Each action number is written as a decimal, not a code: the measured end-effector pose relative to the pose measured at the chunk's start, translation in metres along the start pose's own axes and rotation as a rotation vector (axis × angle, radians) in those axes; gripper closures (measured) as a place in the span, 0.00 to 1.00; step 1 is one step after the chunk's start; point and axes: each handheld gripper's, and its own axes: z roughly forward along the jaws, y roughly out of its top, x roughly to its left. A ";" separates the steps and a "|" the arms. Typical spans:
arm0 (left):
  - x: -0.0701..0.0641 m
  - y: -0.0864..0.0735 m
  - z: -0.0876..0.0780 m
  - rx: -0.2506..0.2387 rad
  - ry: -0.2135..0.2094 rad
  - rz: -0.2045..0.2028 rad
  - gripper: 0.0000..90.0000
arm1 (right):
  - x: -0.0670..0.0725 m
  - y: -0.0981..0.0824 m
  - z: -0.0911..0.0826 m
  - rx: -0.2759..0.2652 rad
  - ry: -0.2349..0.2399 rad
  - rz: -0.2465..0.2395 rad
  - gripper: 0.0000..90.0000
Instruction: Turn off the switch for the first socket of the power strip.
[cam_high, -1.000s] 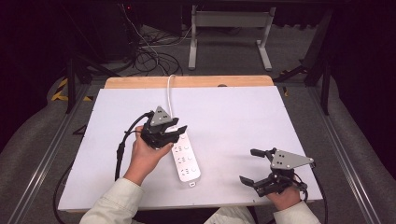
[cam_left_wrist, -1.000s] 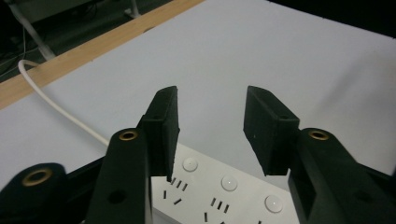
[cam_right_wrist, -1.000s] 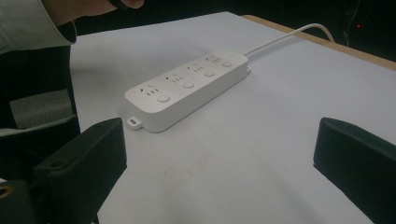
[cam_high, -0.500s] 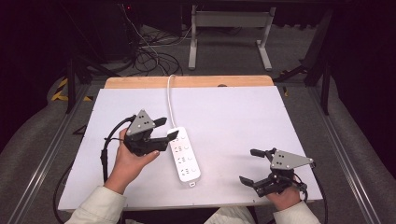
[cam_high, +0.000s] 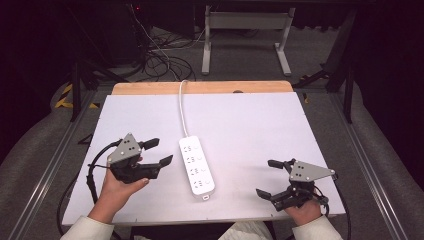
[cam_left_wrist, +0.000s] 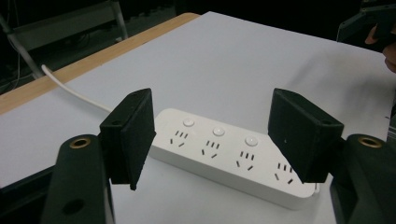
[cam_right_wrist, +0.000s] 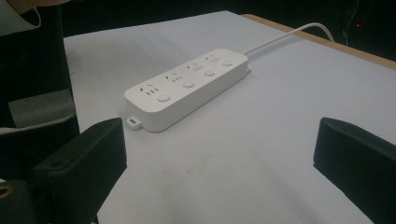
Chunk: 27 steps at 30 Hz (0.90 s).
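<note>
A white power strip (cam_high: 196, 165) with several sockets and buttons lies flat near the middle of the white table (cam_high: 260, 125). Its white cable (cam_high: 182, 107) runs off over the far edge. My left gripper (cam_high: 160, 151) hovers just left of the strip and apart from it. Its jaws have just been opening and hold nothing. In the left gripper view the strip (cam_left_wrist: 233, 158) lies beyond the open left gripper (cam_left_wrist: 215, 135). My right gripper (cam_high: 266, 178) rests open at the front right corner. From there the strip (cam_right_wrist: 187, 86) lies well ahead of the right gripper (cam_right_wrist: 219, 168).
A bare wooden strip (cam_high: 200, 87) borders the table's far edge. Behind it on the floor are tangled cables (cam_high: 160, 55) and a metal stand (cam_high: 245, 30). Metal rails run along both sides of the table.
My left gripper has drawn away to the left from over the power strip and its jaws have spread wider. The right gripper has not moved, and the strip lies where it was.
</note>
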 end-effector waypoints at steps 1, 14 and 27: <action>0.000 -0.003 -0.002 -0.003 0.000 -0.006 0.34 | 0.000 0.000 0.000 0.002 -0.001 0.000 0.03; -0.003 -0.039 -0.013 -0.009 -0.006 0.015 0.27 | -0.001 -0.001 0.000 0.005 0.002 0.004 0.03; -0.003 -0.069 -0.015 -0.018 0.019 -0.020 0.27 | -0.001 -0.001 -0.001 0.002 0.003 0.005 0.03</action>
